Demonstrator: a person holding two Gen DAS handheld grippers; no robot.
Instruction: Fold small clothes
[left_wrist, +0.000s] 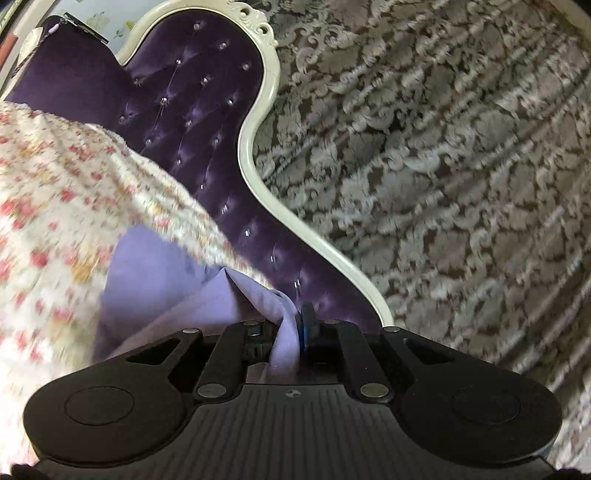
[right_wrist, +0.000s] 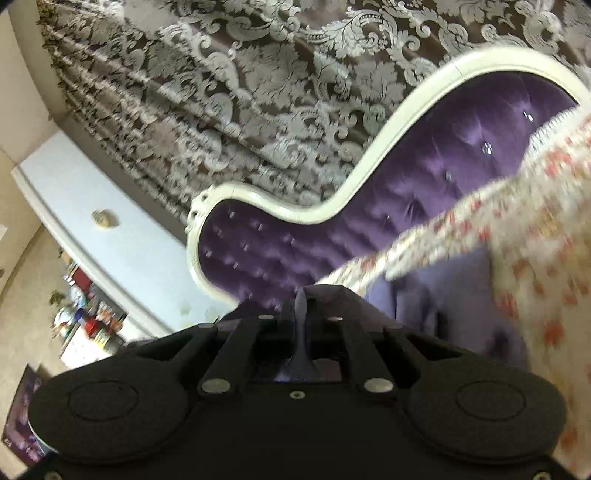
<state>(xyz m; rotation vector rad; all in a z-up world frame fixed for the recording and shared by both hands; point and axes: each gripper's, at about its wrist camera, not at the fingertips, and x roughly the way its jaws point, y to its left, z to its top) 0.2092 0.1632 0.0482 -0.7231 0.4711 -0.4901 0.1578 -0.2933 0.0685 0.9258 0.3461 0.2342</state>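
Two wrist-camera views, both tilted and motion-blurred, look along hand-held grippers toward a bed. The left hand-held gripper is pressed together, pinching a bunched edge of a lilac garment, which trails away to the left over a cream floral bedspread. The right hand-held gripper also has its jaws pressed together, with a thin sliver of purplish cloth apparently caught between them; blur makes this less certain. To its right, the same lilac garment hangs or lies in loose folds beside the floral bedspread. Behind both stands a tufted purple headboard with a curved white frame, and beyond it a grey damask curtain.

The garment appears held up by two points, uncreased into any tidy shape. The folding looks to be at an early stage: no finished fold is visible, and laying flat and folding remain.
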